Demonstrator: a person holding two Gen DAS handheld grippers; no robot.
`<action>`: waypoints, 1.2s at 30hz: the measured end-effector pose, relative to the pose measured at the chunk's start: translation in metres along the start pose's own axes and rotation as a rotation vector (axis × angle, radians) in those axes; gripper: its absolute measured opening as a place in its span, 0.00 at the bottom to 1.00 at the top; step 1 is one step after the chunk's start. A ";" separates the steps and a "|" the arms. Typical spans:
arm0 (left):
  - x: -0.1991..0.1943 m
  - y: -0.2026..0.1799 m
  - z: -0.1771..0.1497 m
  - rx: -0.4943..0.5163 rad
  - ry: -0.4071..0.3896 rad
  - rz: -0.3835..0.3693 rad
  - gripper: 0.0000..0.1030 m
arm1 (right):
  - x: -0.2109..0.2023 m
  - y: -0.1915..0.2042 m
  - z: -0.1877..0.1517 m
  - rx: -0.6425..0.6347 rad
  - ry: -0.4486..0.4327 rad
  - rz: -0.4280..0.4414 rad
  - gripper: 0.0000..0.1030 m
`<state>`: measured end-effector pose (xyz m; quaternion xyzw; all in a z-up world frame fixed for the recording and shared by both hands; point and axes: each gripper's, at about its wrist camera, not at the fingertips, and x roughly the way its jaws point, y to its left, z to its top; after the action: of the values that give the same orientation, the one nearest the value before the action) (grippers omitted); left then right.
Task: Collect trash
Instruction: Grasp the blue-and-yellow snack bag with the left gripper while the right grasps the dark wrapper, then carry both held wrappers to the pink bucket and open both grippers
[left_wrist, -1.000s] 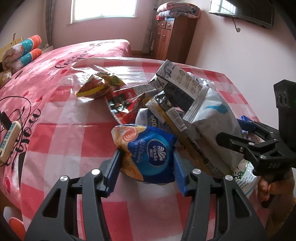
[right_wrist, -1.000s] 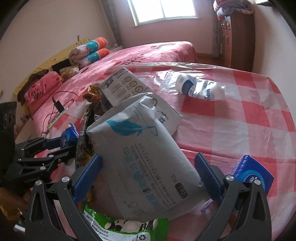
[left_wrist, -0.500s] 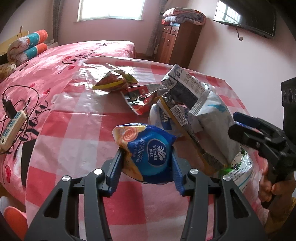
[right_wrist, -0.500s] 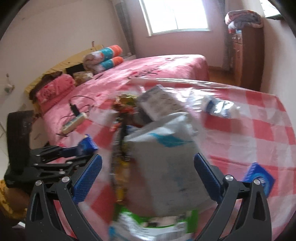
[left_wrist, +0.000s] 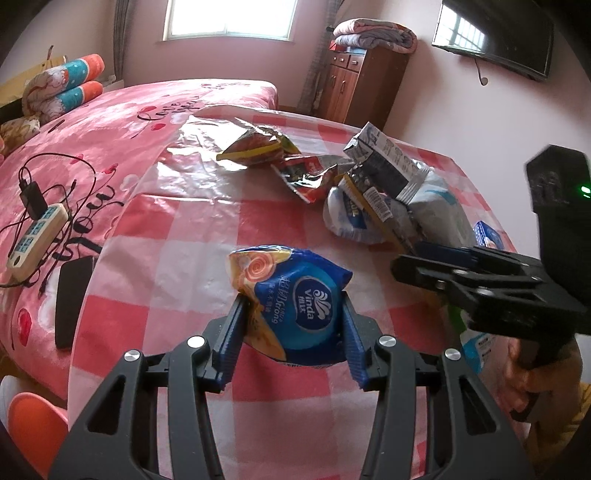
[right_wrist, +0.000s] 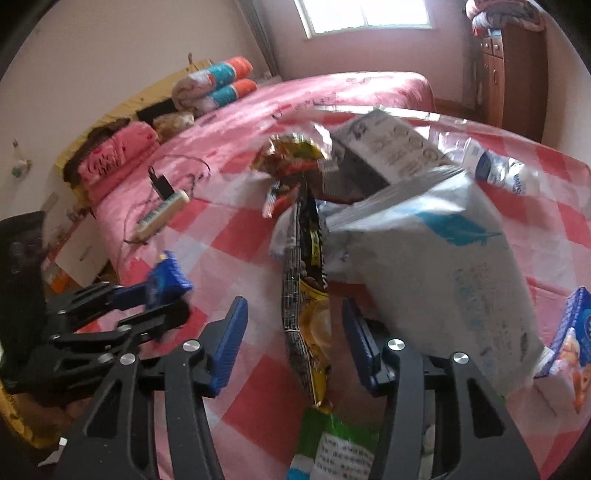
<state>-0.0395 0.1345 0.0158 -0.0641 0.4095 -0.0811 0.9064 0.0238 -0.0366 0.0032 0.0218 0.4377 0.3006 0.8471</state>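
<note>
left wrist view: the left claw (left_wrist: 291, 325) is closed on a blue tissue pack (left_wrist: 295, 306), held above the checked worktop (left_wrist: 177, 266); a trash pile (left_wrist: 373, 192) lies further back. right wrist view: the right claw (right_wrist: 293, 341) is half open around a yellow-black wrapper (right_wrist: 306, 295) without pressing it, beside a grey bag (right_wrist: 443, 273).
</note>
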 end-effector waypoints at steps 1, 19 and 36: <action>-0.001 0.002 -0.002 0.000 0.002 -0.001 0.48 | 0.003 0.001 0.001 -0.007 0.004 -0.011 0.51; -0.023 0.017 -0.022 -0.031 -0.023 -0.041 0.48 | 0.003 0.000 -0.002 0.034 -0.033 -0.076 0.20; -0.059 0.032 -0.036 -0.051 -0.070 -0.053 0.48 | -0.036 0.045 -0.010 0.088 -0.099 0.123 0.18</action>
<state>-0.1015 0.1756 0.0294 -0.1008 0.3777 -0.0925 0.9158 -0.0215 -0.0211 0.0365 0.1006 0.4058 0.3313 0.8458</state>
